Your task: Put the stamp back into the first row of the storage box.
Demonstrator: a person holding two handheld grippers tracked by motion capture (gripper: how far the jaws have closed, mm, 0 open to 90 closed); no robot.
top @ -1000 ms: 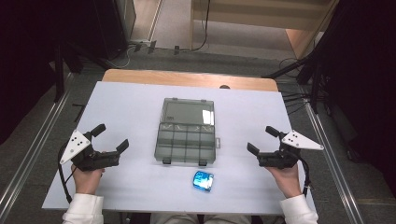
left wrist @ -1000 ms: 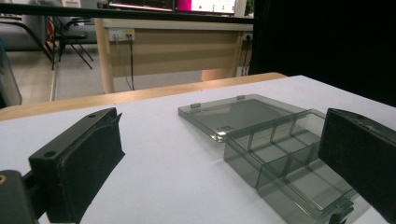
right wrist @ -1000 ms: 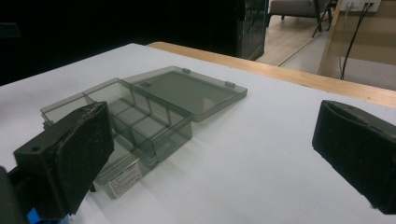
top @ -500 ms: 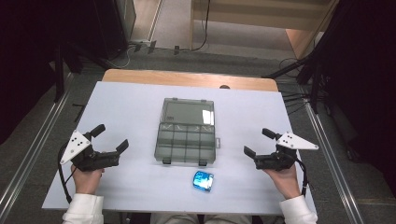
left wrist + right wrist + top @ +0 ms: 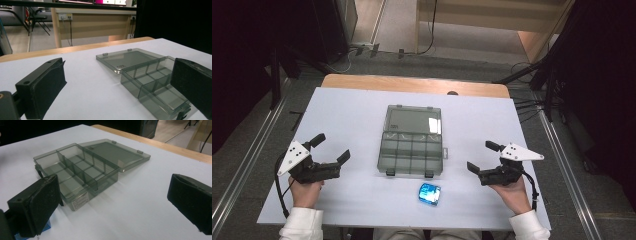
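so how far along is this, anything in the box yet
Done: the organiser box lies open, its lid flat on the table, and the compartments look empty. In hand: nothing; the left gripper and right gripper rest open either side of the box. Left: the small blue object sits untouched on the near side of the box, so picking it up and putting it in likely remains.

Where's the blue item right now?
In the high view the blue item lies on the table near its front edge, just in front of the open organizer box and closer to the right gripper than the left.
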